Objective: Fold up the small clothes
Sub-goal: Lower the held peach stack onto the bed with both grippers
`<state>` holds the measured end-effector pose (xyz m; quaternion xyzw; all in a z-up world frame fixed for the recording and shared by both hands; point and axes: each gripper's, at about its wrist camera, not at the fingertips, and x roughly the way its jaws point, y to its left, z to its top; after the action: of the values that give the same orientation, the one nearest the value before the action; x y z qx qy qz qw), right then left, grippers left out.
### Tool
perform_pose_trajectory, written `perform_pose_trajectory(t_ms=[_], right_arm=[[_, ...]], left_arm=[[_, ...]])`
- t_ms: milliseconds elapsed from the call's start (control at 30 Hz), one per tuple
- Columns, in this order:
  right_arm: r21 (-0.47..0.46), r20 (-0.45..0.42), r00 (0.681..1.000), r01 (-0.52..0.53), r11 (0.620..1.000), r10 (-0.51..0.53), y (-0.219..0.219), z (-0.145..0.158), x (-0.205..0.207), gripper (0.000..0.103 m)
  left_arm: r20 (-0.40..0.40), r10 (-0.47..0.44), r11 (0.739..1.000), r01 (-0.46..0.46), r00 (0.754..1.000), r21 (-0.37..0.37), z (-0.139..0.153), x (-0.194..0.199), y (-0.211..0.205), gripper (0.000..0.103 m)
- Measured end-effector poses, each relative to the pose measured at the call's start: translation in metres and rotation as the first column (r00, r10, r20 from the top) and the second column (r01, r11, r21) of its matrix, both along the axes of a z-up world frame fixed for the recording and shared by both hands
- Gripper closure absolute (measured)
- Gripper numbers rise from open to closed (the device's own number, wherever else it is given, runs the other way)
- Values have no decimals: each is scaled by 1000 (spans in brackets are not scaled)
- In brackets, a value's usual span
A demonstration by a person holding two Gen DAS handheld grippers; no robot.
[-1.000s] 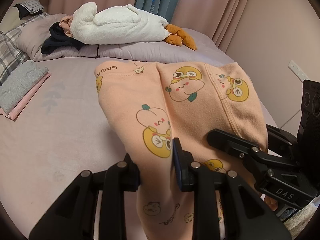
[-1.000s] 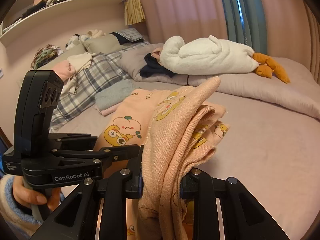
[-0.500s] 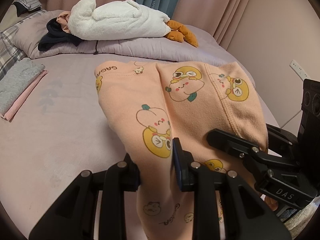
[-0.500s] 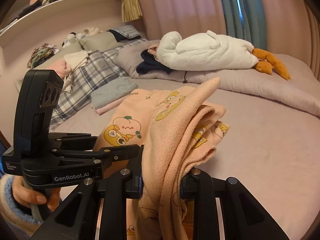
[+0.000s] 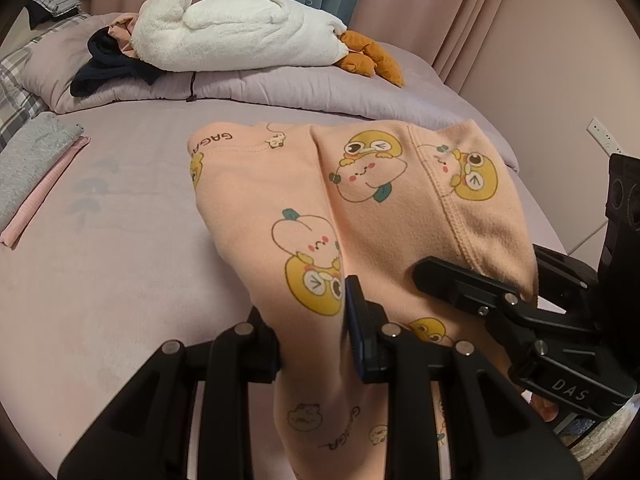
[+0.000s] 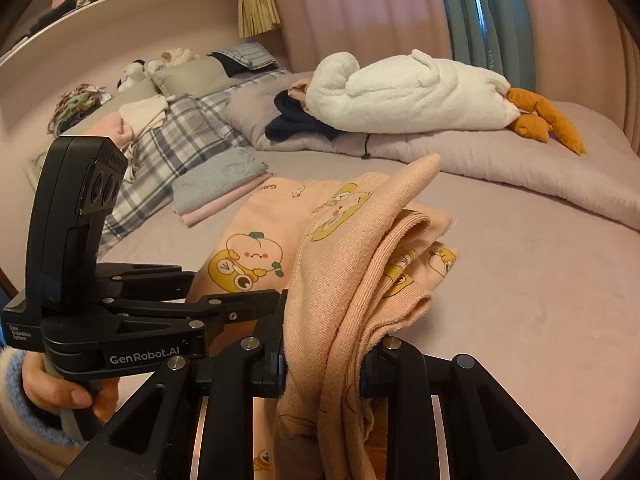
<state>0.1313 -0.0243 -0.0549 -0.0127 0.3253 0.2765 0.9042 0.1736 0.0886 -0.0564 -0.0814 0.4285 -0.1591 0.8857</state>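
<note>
Peach-coloured garment (image 5: 372,208), printed with yellow cartoon figures, hangs bunched between the two grippers above the lilac bed (image 5: 120,264), its far part draping down toward the sheet. The left gripper (image 5: 312,332) is clenched on one folded edge of the cloth, which runs between its black fingers and falls below them. The right gripper (image 6: 322,356) is likewise clamped on a thick, layered bunch of the same fabric, with a ribbed hem curling over its right finger. In the right wrist view the left gripper sits just to the left, held by a hand (image 6: 60,388) in a blue-edged sleeve. At the far side of the bed a white plush toy (image 5: 236,32) with orange feet lies on a lilac quilt (image 5: 260,88), beside a dark garment (image 5: 108,68). To the left, a grey folded cloth (image 5: 32,160) rests on a pink one, near a plaid blanket (image 6: 172,152).
</note>
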Motion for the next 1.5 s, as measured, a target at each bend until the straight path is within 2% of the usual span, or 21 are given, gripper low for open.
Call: perform_pose_trajectory(t_ms=[833,1500], right_arm=[[-15,-26,999,18,1000,-18,-5,-26,48,76],[-22,-112,993,37,999,-39,-12,-63,82,76]], left_arm=[[-18,-6,1000,6,1000,25,-31,45,-12,77],[-102,-20,998,26,995,53,-72,82,-20,77]])
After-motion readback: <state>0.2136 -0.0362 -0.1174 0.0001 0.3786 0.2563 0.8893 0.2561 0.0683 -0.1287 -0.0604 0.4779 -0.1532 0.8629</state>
